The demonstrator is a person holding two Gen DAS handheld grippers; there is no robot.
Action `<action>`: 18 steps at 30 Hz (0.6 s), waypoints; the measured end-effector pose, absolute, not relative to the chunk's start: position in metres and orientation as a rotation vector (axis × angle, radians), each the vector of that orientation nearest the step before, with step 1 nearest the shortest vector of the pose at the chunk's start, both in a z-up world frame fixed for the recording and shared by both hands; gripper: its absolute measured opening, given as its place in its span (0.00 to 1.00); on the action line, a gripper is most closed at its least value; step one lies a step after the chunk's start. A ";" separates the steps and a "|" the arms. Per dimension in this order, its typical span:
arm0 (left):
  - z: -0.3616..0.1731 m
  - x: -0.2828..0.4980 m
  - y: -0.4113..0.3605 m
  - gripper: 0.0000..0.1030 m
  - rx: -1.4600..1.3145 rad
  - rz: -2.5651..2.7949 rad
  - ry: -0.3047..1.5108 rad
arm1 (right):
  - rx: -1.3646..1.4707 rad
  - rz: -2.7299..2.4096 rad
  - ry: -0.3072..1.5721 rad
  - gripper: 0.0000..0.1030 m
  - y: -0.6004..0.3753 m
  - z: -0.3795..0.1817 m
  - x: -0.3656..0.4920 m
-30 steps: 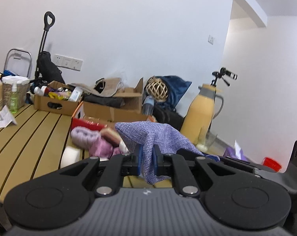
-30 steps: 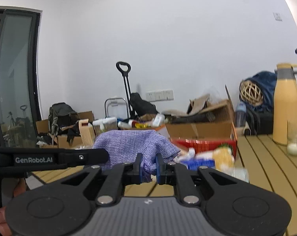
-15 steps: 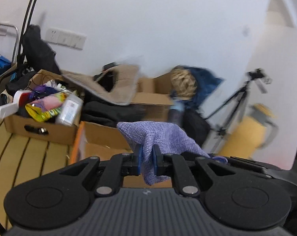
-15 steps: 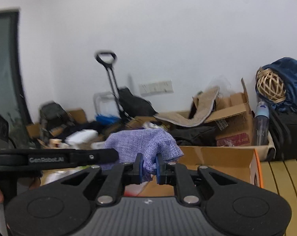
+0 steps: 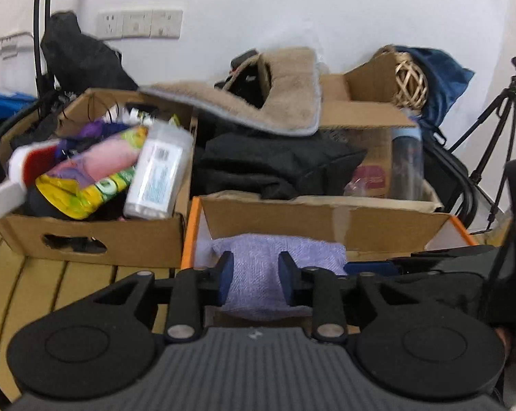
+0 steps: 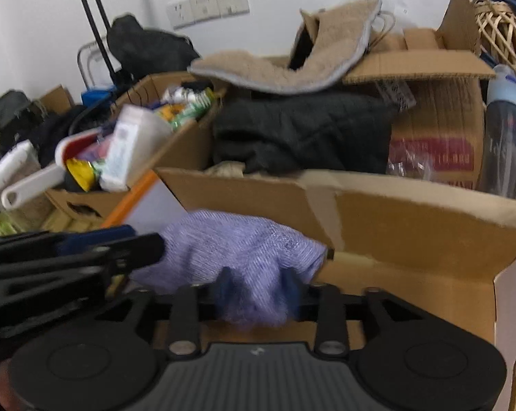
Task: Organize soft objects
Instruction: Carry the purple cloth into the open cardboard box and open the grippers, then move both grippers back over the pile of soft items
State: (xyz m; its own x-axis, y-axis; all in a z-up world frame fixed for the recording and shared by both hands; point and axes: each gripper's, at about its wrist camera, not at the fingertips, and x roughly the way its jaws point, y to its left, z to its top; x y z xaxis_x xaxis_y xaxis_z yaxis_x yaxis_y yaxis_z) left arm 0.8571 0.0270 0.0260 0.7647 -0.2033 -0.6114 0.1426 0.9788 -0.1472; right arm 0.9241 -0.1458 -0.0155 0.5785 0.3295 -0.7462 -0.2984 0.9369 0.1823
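Note:
A purple knitted cloth [image 5: 292, 250] hangs low over the open cardboard box with an orange edge [image 5: 192, 226]. My left gripper [image 5: 254, 270] has its jaws opening, with the cloth loose between its blue pads [image 5: 226, 274]. In the right wrist view the same cloth [image 6: 237, 243] droops between the blurred pads of my right gripper [image 6: 258, 291], whose jaws are also opening. The box's brown flap [image 6: 412, 239] stands just behind it. Each gripper shows in the other's view: the right one [image 5: 412, 263] beside the cloth's right end, the left one [image 6: 97, 243] at its left end.
A second cardboard box [image 5: 97, 239] with packets and a white bottle sits to the left on the slatted wooden table [image 5: 35, 291]. Behind lie a black garment [image 5: 275, 164], a beige fleece mat [image 5: 278, 102], a wicker ball [image 5: 410, 82], a drink bottle [image 5: 407, 161] and a tripod [image 5: 490, 126].
Both grippers carried the purple cloth across the table to the orange-edged box and tipped downward. Their jaws, pinched tight on the cloth before, now stand apart and the cloth sags.

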 end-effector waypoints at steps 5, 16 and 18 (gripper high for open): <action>0.084 0.815 0.034 0.35 -0.076 -0.194 0.610 | 0.041 0.372 0.831 0.47 -0.159 0.028 0.891; 0.201 0.621 0.051 0.71 -0.002 -0.163 0.413 | -0.024 0.330 0.551 0.80 -0.224 0.188 0.702; 0.202 0.581 0.055 0.71 -0.001 -0.154 0.398 | -0.026 0.315 0.516 0.81 -0.240 0.195 0.658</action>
